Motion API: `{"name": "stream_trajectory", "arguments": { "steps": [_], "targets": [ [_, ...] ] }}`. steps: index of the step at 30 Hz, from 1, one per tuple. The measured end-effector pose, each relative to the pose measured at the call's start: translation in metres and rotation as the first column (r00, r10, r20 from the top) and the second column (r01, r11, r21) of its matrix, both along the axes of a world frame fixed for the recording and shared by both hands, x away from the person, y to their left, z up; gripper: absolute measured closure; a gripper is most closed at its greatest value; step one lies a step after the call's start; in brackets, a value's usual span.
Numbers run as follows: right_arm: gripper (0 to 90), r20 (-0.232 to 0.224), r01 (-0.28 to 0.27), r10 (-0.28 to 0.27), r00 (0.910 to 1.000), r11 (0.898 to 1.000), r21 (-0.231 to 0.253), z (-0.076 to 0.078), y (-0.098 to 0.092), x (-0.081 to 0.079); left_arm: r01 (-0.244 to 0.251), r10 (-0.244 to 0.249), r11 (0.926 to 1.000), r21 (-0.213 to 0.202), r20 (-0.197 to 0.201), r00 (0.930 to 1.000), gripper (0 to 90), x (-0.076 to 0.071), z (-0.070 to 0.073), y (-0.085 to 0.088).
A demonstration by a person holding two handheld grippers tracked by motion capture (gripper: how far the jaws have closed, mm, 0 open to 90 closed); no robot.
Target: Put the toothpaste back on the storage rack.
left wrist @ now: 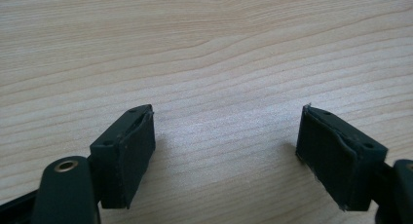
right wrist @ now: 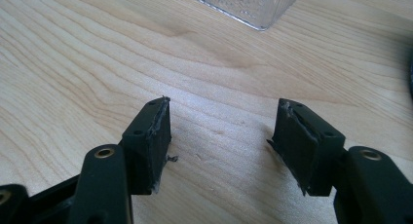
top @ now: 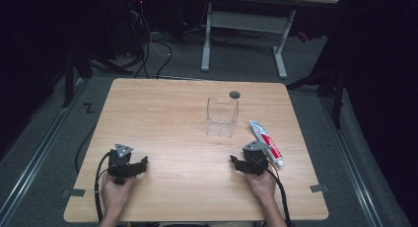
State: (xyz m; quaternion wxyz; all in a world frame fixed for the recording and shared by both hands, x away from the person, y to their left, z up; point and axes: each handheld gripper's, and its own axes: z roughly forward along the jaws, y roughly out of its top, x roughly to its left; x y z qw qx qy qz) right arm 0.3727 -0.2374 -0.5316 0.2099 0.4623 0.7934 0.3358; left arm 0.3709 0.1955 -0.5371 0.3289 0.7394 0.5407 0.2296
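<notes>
we hold two grippers low at the near edge of the wooden table (top: 162,113), one in each hand. our left gripper (top: 143,164) sits at about seven o'clock on the tabletop, jaws spread wide apart with bare wood between them and nothing gripped; in the left gripper view the left gripper (left wrist: 226,136) shows the same empty gap. our right gripper (top: 235,163) sits at about five o'clock, jaws released as well, nothing between the pads; in the right gripper view the right gripper (right wrist: 221,131) is open over bare wood.

one toothpaste tube (top: 266,142) lies flat just beside our right gripper, at its two o'clock, outside the jaws; whether it touches the gripper's body we cannot tell. one clear plastic container (top: 222,117) stands upright farther off, at about eleven o'clock from the right gripper, well apart from both; its near corner (right wrist: 258,12) shows at twelve o'clock in the right gripper view. one small dark round spot (top: 234,94) sits on the table just past the container.
</notes>
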Motion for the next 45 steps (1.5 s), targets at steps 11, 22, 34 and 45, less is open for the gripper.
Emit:
{"name": "stream_trajectory", "arguments": {
  "steps": [11,22,34,45],
  "targets": [
    [38.6,0.0,0.0,0.0,1.0,1.0,0.0,0.0,0.0,0.0,0.0,0.0,1.0,0.0,0.0,1.0,22.3,0.0,0.0,0.0],
    [38.3,-0.001,0.002,-0.002,1.0,1.0,0.002,-0.0001,0.0001,-0.0001,0.0,0.0,1.0,0.0,0.0,1.0,22.3,0.0,0.0,0.0],
    [38.1,-0.003,0.009,-0.009,1.0,1.0,0.001,0.0,0.0003,-0.0007,0.0,0.0,1.0,0.0,0.0,1.0,22.3,0.0,0.0,0.0],
    [37.6,-0.004,0.01,-0.01,0.9999,1.0,0.002,0.0,0.0003,-0.0011,-0.002,0.002,1.0,0.0,0.001,1.0,22.2,0.0001,-0.0001,-0.0002]
  ]
}}
